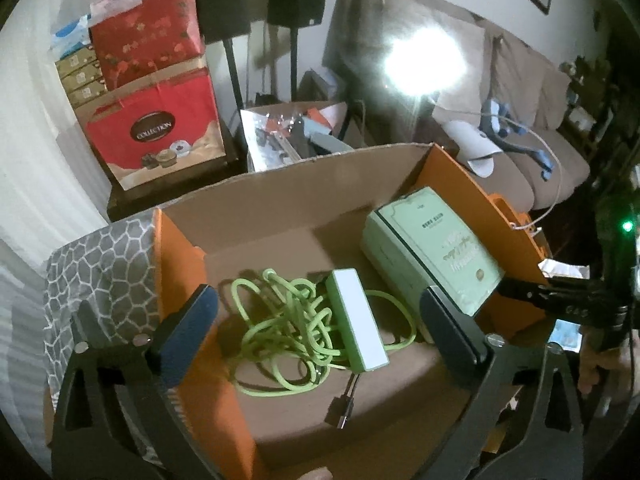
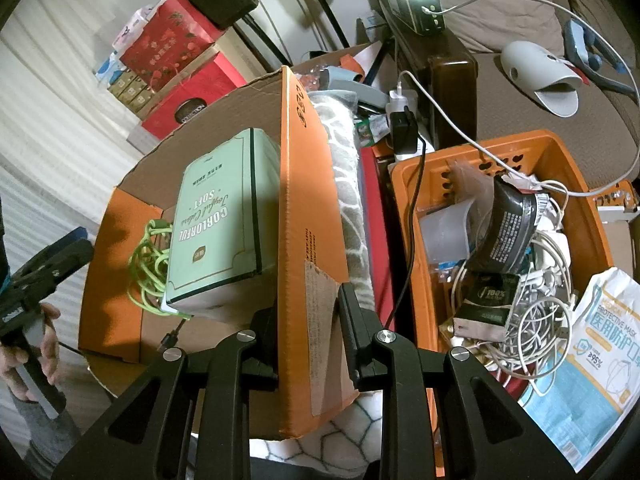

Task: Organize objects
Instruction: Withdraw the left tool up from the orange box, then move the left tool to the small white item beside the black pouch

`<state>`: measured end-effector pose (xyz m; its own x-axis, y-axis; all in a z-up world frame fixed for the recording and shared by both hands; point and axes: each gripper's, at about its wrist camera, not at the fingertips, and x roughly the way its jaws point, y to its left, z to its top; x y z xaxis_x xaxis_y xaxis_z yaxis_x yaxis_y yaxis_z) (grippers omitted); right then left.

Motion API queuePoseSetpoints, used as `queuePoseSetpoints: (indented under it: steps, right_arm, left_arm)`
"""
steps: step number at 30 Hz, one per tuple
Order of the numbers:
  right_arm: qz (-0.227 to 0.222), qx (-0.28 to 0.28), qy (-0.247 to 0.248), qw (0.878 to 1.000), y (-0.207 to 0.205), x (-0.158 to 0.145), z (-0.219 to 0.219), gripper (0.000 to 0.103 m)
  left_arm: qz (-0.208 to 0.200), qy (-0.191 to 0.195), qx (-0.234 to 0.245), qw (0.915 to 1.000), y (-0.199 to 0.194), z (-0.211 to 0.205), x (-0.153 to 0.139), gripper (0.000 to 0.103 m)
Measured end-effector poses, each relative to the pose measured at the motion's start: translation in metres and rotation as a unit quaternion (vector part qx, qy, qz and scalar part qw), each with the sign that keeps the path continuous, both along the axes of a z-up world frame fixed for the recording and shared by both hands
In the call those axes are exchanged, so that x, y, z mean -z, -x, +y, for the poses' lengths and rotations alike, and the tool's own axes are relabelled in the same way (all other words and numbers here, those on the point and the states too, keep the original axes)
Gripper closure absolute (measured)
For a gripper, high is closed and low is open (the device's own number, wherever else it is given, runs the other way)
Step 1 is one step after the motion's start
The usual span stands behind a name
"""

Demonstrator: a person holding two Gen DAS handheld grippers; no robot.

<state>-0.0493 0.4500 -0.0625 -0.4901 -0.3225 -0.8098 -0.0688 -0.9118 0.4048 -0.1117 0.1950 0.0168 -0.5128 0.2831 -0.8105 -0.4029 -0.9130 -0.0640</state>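
The orange cardboard box (image 1: pixel 280 208) fills the frame's centre, its right wall clamped by the right gripper (image 2: pixel 308 332), the pale green box (image 1: pixel 436 248) at centre right, the green cable (image 1: pixel 288 320) low centre beneath the wide-open, empty left gripper (image 1: pixel 320 328).

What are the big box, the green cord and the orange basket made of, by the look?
Big box: corrugated cardboard, matte, orange outside and brown inside; ragged cut edges, tape patch.
Green cord: likely rubbery or braided sheath, matte; too blurred to say which.
Orange basket: moulded plastic, slight sheen, slotted walls.
Right gripper straddles the box wall; left gripper open.
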Motion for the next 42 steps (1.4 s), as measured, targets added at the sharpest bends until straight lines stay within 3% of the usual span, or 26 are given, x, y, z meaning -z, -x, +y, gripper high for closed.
queuePoseSetpoints:
  steps: [24,35,42]
  right_arm:
    - [0.0,0.0,0.001,1.0,0.0,0.0,0.0,0.08]
    - [0.001,0.001,0.001,1.0,0.0,0.0,0.0,0.08]
    - [0.001,0.001,-0.001,1.0,-0.001,-0.001,-0.001,0.08]
  left_arm:
    - [0.027,0.01,-0.07,0.9972,0.008,-0.081,-0.016,0.001]
    - [0.021,0.016,-0.108,0.9938,0.014,-0.133,-0.01,0.001]
    - [0.003,0.022,-0.159,0.987,0.024,-0.184,0.004,0.001]
